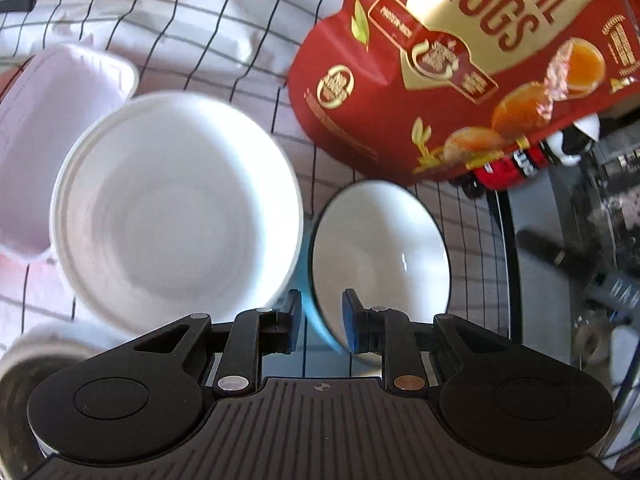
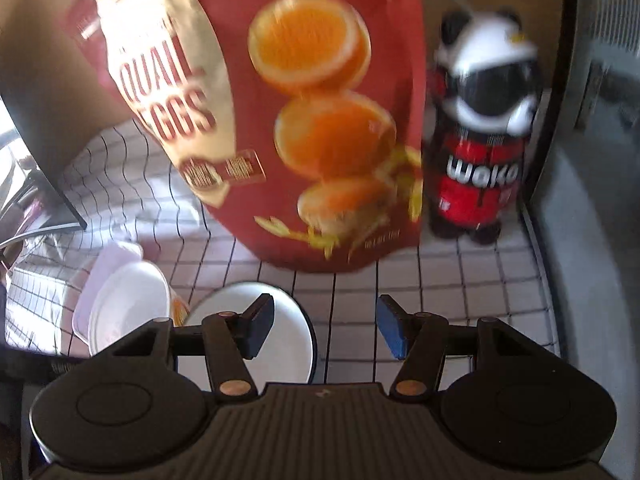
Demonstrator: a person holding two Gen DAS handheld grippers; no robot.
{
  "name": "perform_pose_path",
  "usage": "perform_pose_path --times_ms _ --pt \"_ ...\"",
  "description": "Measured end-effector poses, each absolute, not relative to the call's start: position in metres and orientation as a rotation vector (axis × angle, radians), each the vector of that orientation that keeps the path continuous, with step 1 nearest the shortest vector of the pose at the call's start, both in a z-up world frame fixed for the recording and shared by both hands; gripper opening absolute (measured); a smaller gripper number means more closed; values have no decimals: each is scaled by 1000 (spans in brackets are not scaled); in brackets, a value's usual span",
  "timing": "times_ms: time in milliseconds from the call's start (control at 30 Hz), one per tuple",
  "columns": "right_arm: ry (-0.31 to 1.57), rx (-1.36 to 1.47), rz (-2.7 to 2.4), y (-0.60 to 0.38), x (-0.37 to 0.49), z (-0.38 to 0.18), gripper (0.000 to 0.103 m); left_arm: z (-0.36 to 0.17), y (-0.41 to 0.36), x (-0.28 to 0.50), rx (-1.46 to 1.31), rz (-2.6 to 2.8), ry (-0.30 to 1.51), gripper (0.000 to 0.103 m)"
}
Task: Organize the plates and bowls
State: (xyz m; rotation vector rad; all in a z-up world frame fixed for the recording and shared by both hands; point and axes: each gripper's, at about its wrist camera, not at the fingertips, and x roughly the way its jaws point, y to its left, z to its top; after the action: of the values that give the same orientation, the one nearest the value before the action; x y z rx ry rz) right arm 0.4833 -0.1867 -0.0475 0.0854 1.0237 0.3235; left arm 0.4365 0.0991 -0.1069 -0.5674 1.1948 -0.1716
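Observation:
A bowl (image 1: pixel 380 256), white inside and teal-blue outside, tilts in the left wrist view. Its near wall runs between the pads of my left gripper (image 1: pixel 322 320), which is shut on that wall. Left of it, a wide white bowl or stack of plates (image 1: pixel 176 208) rests on the checked cloth. The right wrist view shows the blue bowl (image 2: pixel 288 344) under the left finger of my right gripper (image 2: pixel 326 330). That gripper is open, with only cloth between its fingers. The white stack (image 2: pixel 128 308) lies further left.
A big red quail-egg bag (image 1: pixel 460 60) (image 2: pixel 280 120) stands just behind the bowls. A panda-shaped bottle (image 2: pixel 484 132) stands to its right near the table's edge (image 2: pixel 540 240). A pale pink plastic tub (image 1: pixel 52 140) sits behind the white stack. Another white round vessel (image 1: pixel 40 344) lies at the near left.

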Motion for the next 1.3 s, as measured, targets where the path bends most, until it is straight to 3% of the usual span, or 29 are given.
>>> perform_pose_path --times_ms 267,433,567,800,967,1300 --pt "1127 127 361 -180 485 -92 63 -119 79 461 -485 -134 1217 26" --pt "1197 166 349 -176 490 -122 62 -116 67 470 -454 -151 1192 40" --pt "1242 203 368 -178 490 -138 37 -118 57 478 -454 -193 1196 42" --pt "1221 235 345 -210 481 -129 37 -121 39 486 -451 -312 1231 43" --pt "1197 265 301 -229 483 -129 37 -113 23 495 -214 -214 1180 42" --pt "1254 284 336 -203 492 -154 37 -150 1 514 -233 -269 1281 42"
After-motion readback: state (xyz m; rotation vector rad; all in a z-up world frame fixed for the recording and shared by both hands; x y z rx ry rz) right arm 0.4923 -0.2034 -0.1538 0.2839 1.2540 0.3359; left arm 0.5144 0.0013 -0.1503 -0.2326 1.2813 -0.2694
